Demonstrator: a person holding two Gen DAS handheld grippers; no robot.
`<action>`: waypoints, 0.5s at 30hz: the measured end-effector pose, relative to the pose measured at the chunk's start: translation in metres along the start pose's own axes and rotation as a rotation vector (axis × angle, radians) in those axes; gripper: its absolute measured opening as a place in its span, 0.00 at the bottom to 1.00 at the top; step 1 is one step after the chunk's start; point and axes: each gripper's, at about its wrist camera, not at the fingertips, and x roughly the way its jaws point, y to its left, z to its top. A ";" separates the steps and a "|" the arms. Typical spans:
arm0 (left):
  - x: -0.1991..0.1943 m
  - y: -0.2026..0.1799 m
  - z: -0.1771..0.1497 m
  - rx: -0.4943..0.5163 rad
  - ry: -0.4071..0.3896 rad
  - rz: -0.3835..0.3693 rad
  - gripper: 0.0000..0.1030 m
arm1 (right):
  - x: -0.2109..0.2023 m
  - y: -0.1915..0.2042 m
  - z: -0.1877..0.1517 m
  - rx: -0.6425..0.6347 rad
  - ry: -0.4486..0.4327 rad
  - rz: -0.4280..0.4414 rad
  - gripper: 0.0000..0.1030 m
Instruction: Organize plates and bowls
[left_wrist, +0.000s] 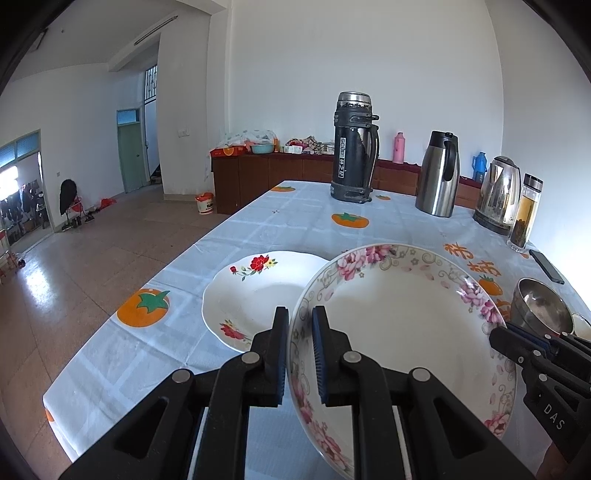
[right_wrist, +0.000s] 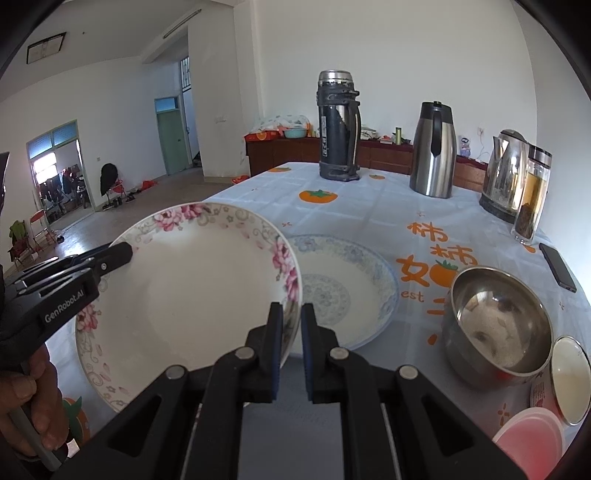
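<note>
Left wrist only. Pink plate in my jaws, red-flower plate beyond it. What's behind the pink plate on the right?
Observer: A blue-patterned plate lies flat on the table, between the pink plate and the steel bowl.
Operator: How is the right gripper gripping?
Observer: The right gripper has one finger either side of the pink plate's rim, across from the left gripper. The plate hangs tilted above the cloth.
</note>
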 end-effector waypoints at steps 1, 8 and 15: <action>0.000 -0.001 0.001 0.002 -0.003 0.000 0.14 | 0.001 -0.001 0.002 0.000 -0.002 -0.001 0.09; 0.002 -0.004 0.012 0.010 -0.025 -0.002 0.14 | 0.000 -0.004 0.010 0.004 -0.023 -0.013 0.09; 0.003 -0.010 0.026 0.029 -0.065 0.003 0.14 | 0.000 -0.009 0.025 0.003 -0.062 -0.033 0.10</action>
